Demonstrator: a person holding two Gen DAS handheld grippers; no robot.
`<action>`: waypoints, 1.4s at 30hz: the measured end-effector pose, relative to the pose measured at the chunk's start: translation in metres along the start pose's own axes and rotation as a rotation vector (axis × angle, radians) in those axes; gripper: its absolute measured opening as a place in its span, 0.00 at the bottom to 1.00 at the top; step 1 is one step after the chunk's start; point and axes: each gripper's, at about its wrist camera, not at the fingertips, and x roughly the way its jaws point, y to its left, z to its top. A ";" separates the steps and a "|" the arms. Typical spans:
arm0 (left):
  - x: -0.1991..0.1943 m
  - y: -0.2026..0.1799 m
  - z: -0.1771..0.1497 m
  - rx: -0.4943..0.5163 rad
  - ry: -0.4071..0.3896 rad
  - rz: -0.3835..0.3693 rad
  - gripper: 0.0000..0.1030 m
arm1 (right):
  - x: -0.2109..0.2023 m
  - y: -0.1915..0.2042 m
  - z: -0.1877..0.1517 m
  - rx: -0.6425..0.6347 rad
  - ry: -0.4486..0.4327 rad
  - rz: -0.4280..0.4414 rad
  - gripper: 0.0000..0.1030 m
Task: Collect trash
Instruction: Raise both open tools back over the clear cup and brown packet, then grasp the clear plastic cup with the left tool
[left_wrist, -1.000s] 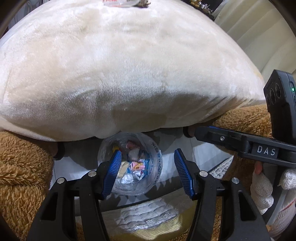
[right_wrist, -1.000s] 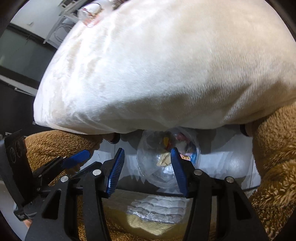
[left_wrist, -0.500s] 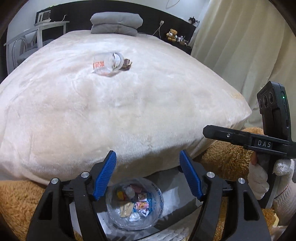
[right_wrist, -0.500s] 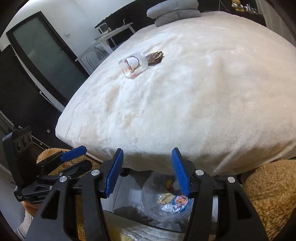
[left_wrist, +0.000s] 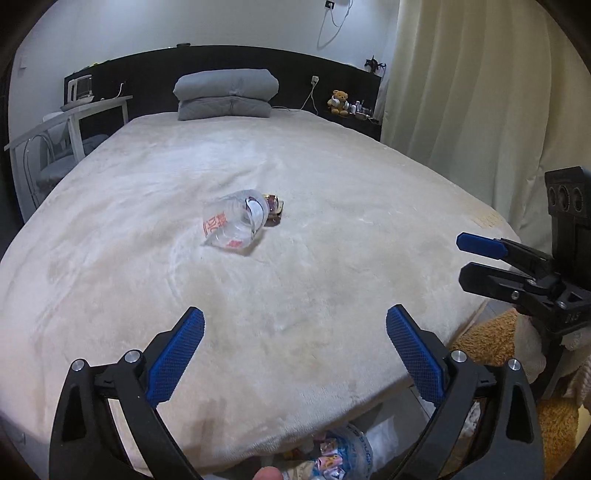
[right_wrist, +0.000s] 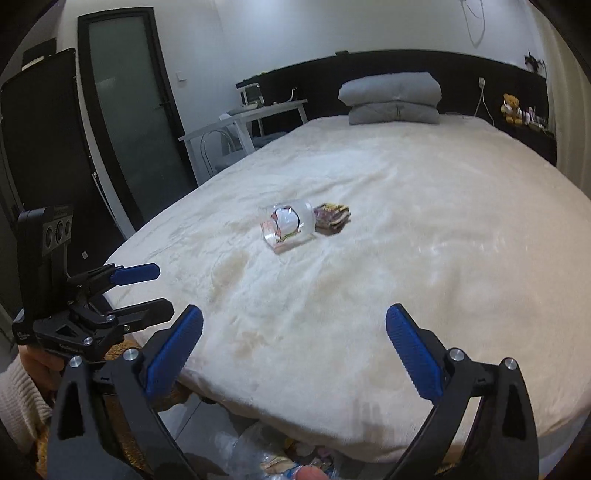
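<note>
A clear plastic cup (left_wrist: 234, 223) with red print lies on its side in the middle of the cream bed (left_wrist: 332, 206). A small dark wrapper (left_wrist: 274, 210) lies against its right side. Both also show in the right wrist view, the cup (right_wrist: 290, 226) and the wrapper (right_wrist: 332, 218). My left gripper (left_wrist: 295, 350) is open and empty above the bed's near edge. My right gripper (right_wrist: 294, 352) is open and empty too, to the right of the left one. A clear trash bag (left_wrist: 332, 458) with wrappers sits on the floor below the bed edge.
Folded grey bedding (left_wrist: 226, 94) lies at the head of the bed against a black headboard. A white table and chair (left_wrist: 70, 125) stand to the left, curtains (left_wrist: 480, 92) to the right. A brown fuzzy rug (left_wrist: 487, 343) lies on the floor by the bed.
Both grippers have risen from the trash bag under the bed edge up to bed level and opened wider. The bag has dropped to the bottom of both views; the cup and wrapper are in front.
</note>
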 end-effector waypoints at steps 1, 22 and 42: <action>0.007 0.004 0.005 -0.001 0.005 -0.004 0.94 | 0.002 -0.002 0.004 -0.001 -0.006 -0.003 0.95; 0.147 0.068 0.066 0.034 0.124 0.041 0.94 | 0.072 -0.046 0.056 -0.014 0.007 -0.128 0.95; 0.194 0.085 0.087 0.038 0.134 -0.039 0.72 | 0.125 -0.066 0.058 0.070 0.191 -0.113 0.95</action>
